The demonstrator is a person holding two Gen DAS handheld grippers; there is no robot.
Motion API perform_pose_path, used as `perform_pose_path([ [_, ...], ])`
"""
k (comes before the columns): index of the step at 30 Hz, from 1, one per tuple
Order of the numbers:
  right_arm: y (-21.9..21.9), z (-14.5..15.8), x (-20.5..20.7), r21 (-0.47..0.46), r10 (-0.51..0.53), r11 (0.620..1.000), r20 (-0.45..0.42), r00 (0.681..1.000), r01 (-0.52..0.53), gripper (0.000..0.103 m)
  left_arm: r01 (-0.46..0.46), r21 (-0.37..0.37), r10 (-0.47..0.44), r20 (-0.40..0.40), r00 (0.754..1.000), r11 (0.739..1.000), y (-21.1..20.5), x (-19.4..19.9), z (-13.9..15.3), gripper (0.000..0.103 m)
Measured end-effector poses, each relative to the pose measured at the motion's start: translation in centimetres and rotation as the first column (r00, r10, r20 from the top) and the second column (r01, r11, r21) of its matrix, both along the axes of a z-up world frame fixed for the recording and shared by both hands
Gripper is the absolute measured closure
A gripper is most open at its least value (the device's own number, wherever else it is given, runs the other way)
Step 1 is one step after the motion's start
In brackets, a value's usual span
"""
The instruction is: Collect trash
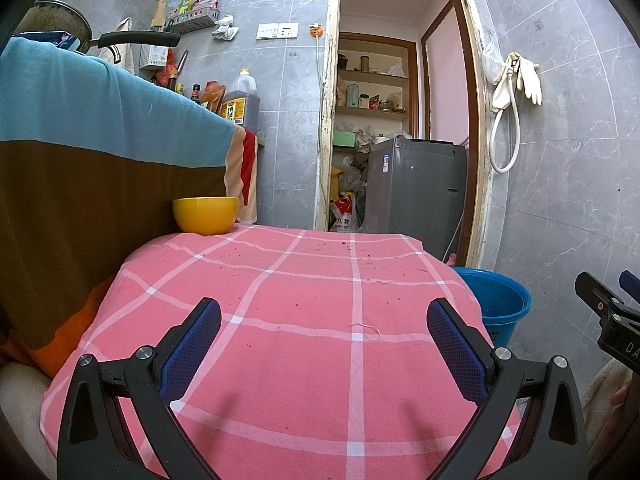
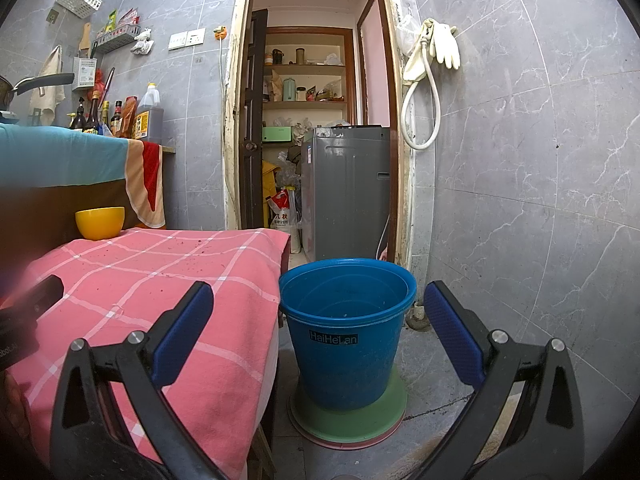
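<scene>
Two grippers are in view, each with its blue-padded fingers spread wide and nothing between them. The left gripper [image 1: 324, 320] hovers over the near part of a table draped in a pink checked cloth [image 1: 304, 360], its fingers apart above the white grid lines. The right gripper [image 2: 318, 304] hangs past the table's right edge, and its fingers frame a blue bucket [image 2: 346, 336] standing on the floor just beside that edge. The bucket sits on a green round mat [image 2: 352, 420] and bears a label reading "HaiHeLan"; its inside looks bare apart from a few pale flecks.

Small dark crumbs and specks [image 1: 320, 246] lie scattered over the cloth, thickest toward the far edge, and a loose pale thread [image 1: 366, 330] lies on the cloth between the left gripper's fingers. A yellow bowl [image 1: 206, 216] stands at the far left corner of the table, against a blue-and-brown draped surface [image 1: 100, 120]. Beyond the far edge an open doorway shows a grey washing machine [image 1: 416, 188] and cluttered shelves. Pale rubber gloves [image 2: 444, 46] and a looped hose hang on the tiled wall right of the doorway.
</scene>
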State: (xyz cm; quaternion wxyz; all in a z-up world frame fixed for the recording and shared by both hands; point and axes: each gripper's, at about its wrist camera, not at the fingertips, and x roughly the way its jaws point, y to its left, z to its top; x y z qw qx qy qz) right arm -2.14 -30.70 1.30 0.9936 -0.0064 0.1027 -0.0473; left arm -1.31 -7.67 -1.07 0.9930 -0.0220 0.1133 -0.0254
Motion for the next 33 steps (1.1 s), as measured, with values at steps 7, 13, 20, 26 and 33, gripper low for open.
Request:
perform_pose_path([
  [7, -0.01, 0.02, 0.01, 0.001, -0.001, 1.000, 0.000, 1.000, 0.001, 0.000, 0.000, 0.000, 0.000, 0.000, 1.000, 1.000, -0.05, -0.02, 0.01, 0.002],
  [13, -0.04, 0.02, 0.00, 0.000, 0.000, 1.000, 0.000, 1.000, 0.000, 0.000, -0.001, 0.000, 0.001, 0.000, 1.000, 1.000, -0.08, -0.03, 0.01, 0.002],
  [20, -0.09, 0.02, 0.03, 0.001, 0.000, 1.000, 0.000, 1.000, 0.000, 0.000, -0.002, 0.000, 0.002, 0.000, 1.000, 1.000, -0.24, -0.09, 0.03, 0.002],
  [26, -0.10, 0.03, 0.03, 0.001, 0.000, 1.000, 0.000, 1.000, 0.000, 0.000, -0.002, 0.000, 0.002, 0.000, 1.000, 1.000, -0.26, -0.09, 0.04, 0.002],
  [33, -0.10, 0.03, 0.03, 0.001, 0.000, 1.000, 0.000, 1.000, 0.000, 0.000, -0.002, 0.000, 0.002, 0.000, 1.000, 1.000, -0.26, -0.10, 0.04, 0.002],
])
